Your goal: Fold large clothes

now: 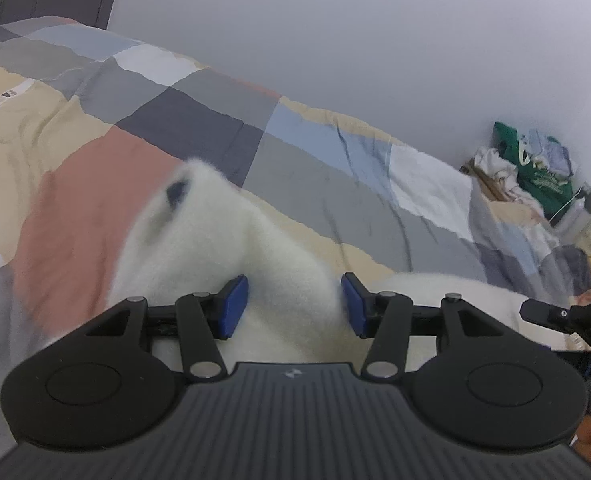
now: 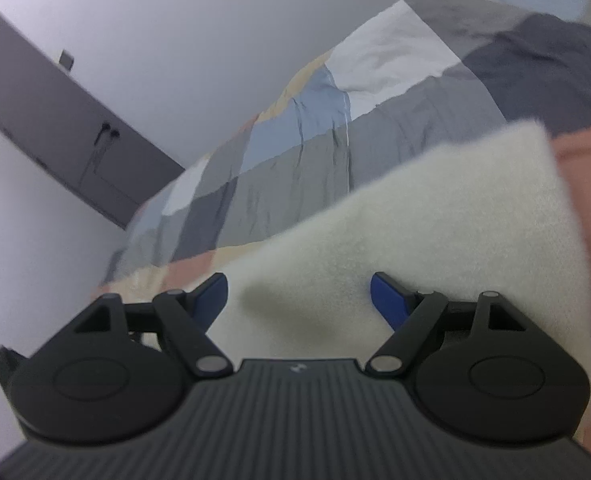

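White fleece garment [image 1: 223,240] lay on the patchwork quilt [image 1: 315,176] between the parted, ungripping fingers of both left gripper [image 1: 295,304] and right gripper [image 2: 299,300]; pinching matching edges evenly would keep the fold square.

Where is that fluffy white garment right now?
The fluffy white garment lies on the patchwork quilt, low in both wrist views. It runs up between the blue pads of the left gripper and spreads under the open right gripper.

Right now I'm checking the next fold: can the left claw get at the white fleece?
Probably yes. The fleece lies right between the left claw's open pads on the quilt, with nothing in front of it. Whether the pads touch it yet is unclear.
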### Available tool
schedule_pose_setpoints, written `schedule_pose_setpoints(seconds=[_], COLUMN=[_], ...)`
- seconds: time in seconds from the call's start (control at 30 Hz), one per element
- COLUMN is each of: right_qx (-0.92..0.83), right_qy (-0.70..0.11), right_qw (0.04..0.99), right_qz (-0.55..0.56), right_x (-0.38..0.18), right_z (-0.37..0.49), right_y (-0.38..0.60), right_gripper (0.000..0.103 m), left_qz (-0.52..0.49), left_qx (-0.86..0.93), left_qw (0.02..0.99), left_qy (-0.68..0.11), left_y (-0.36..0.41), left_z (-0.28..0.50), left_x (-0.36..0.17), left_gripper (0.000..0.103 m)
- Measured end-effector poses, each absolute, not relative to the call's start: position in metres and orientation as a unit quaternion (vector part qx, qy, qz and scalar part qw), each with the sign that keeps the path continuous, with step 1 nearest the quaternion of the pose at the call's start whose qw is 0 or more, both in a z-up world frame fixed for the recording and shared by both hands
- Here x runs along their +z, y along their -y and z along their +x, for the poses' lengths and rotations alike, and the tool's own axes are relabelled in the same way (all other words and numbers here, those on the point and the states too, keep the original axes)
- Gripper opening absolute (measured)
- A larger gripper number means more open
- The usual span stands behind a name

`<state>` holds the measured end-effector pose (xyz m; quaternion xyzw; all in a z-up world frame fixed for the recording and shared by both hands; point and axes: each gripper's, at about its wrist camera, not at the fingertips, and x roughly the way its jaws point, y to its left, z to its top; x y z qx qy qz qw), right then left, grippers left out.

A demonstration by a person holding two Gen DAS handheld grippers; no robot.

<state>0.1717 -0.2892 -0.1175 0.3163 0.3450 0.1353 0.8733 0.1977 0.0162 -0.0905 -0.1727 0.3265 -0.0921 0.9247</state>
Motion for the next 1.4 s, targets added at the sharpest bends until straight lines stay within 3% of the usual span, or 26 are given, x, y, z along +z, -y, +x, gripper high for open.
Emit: schedule_pose_setpoints(seconds=[0.43, 0.63, 0.77, 0.9, 1.4], right_qx=[0.144, 0.079, 0.045, 0.005, 0.008], right_qy=[-0.338, -0.304, -0.297, -0.283, -0.36], right_qw=[0.877, 0.895, 0.886, 0.881, 0.88], right_qz=[0.31, 0.316, 0.354, 0.378, 0.309], right_x=[-0.109, -0.092, -0.089, -0.089, -0.122], right_z=[0.177, 0.159, 0.154, 0.15, 0.185], right_y=[0.296, 0.328, 0.358, 0.383, 0.361], right_gripper=[0.08, 0.08, 0.095, 0.098, 0.095], left_qz=[-0.153, -0.151, -0.127, -0.122, -0.15], left_qx=[-0.086, -0.079, -0.054, -0.021, 0.013], left_qw=[0.933, 0.943, 0.955, 0.955, 0.93], left_qy=[-0.315, -0.285, -0.264, -0.269, -0.335], left_y=[-0.011, -0.019, -0.025, -0.034, -0.056], left_z=[0.198, 0.182, 0.171, 0.171, 0.195], left_x=[-0.088, -0.069, -0.057, -0.057, -0.091], left_gripper=[0.059, 0.073, 0.075, 0.081, 0.08])
